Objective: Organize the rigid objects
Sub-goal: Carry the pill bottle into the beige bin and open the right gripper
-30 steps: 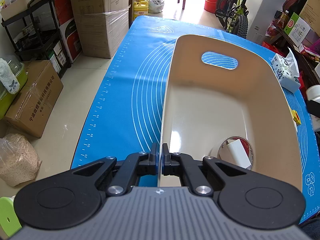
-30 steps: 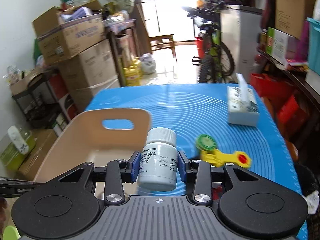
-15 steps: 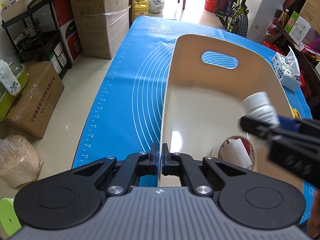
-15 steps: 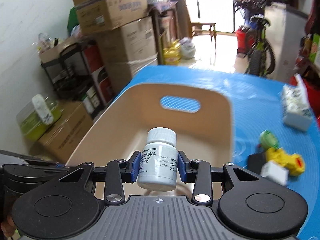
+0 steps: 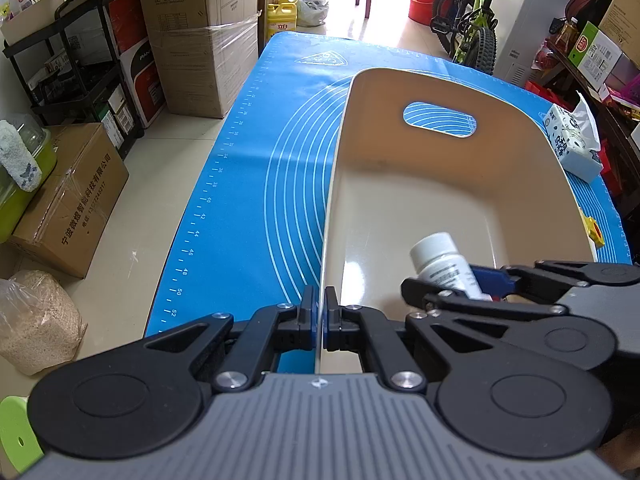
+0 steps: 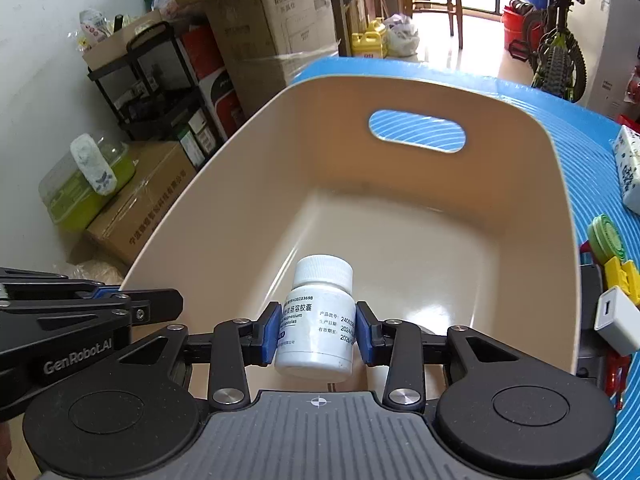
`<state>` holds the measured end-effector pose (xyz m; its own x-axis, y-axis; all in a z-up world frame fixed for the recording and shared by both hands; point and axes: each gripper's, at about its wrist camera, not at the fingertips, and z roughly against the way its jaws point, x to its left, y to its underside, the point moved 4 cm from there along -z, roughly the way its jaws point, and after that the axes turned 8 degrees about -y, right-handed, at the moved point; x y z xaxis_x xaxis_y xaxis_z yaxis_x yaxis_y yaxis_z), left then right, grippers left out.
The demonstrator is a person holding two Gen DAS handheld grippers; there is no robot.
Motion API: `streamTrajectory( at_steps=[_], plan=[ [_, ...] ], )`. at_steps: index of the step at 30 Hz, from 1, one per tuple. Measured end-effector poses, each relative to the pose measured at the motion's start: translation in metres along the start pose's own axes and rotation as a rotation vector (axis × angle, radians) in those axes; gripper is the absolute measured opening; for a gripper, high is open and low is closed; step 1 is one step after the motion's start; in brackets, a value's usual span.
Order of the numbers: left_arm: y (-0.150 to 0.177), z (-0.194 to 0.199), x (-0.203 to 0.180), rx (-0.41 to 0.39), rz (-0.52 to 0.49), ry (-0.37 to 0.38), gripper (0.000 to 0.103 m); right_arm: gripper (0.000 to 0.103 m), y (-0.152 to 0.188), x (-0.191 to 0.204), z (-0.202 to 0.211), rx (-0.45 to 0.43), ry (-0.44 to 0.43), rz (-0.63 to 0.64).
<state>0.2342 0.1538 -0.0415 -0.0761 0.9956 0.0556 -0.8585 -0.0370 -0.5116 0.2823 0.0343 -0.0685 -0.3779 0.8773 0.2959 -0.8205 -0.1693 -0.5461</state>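
Right gripper [image 6: 316, 334]: my blue pads clamp the white pill bottle [image 6: 318, 320] by its labelled body, cap pointing away, held inside the beige bin [image 6: 560, 208] above its floor.
Left gripper [image 5: 320, 322]: clenched on the bin's near rim, steadying it.
Step in hand: I judge this the drop-off of the bottle.
Next move: lower the bottle to the floor, then release.
Left to sort: green-lidded piece [image 6: 606, 236], yellow toy [image 6: 624, 274], white charger [image 6: 616, 320], just beside the bin.
Surface: blue mat [image 5: 248, 208].
Room: stacked cartons [image 6: 280, 20], a bicycle [image 6: 556, 56].
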Motion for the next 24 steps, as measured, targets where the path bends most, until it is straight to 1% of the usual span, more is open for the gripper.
streamTrajectory(
  at_steps=[6, 9, 11, 13, 14, 16, 20, 22, 24],
  plan=[
    [0.000, 0.000, 0.000, 0.000, 0.000, 0.000, 0.004, 0.045, 0.002, 0.005, -0.011, 0.080, -0.006, 0.020],
    [0.000, 0.000, 0.000, 0.000, -0.001, 0.000, 0.004, 0.045, 0.003, 0.002, -0.015, 0.115, -0.001, 0.000],
    [0.000, 0.000, 0.000, 0.000, 0.000, 0.000, 0.004, 0.048, 0.004, 0.000, -0.018, 0.136, -0.005, -0.014],
    [0.000, 0.000, 0.000, 0.000, 0.000, 0.001, 0.004, 0.051, 0.005, -0.002, -0.016, 0.129, -0.015, -0.029],
    [0.000, 0.000, 0.000, 0.000, -0.001, 0.000, 0.004, 0.055, 0.005, -0.003, -0.015, 0.121, -0.017, -0.036],
    [0.000, 0.000, 0.000, 0.000, 0.000, 0.000, 0.004, 0.060, 0.004, -0.004, -0.013, 0.108, -0.020, -0.049],
    [0.000, 0.000, 0.000, 0.001, -0.001, -0.001, 0.004, 0.062, 0.003, -0.006, -0.003, 0.070, -0.023, -0.040],
    [0.000, 0.000, 0.000, 0.001, 0.000, 0.000, 0.004, 0.065, 0.003, -0.007, 0.003, 0.050, -0.035, -0.042],
    [0.000, 0.000, 0.000, 0.001, -0.001, -0.001, 0.004, 0.065, 0.001, -0.010, 0.012, 0.018, -0.034, -0.043]
  ],
)
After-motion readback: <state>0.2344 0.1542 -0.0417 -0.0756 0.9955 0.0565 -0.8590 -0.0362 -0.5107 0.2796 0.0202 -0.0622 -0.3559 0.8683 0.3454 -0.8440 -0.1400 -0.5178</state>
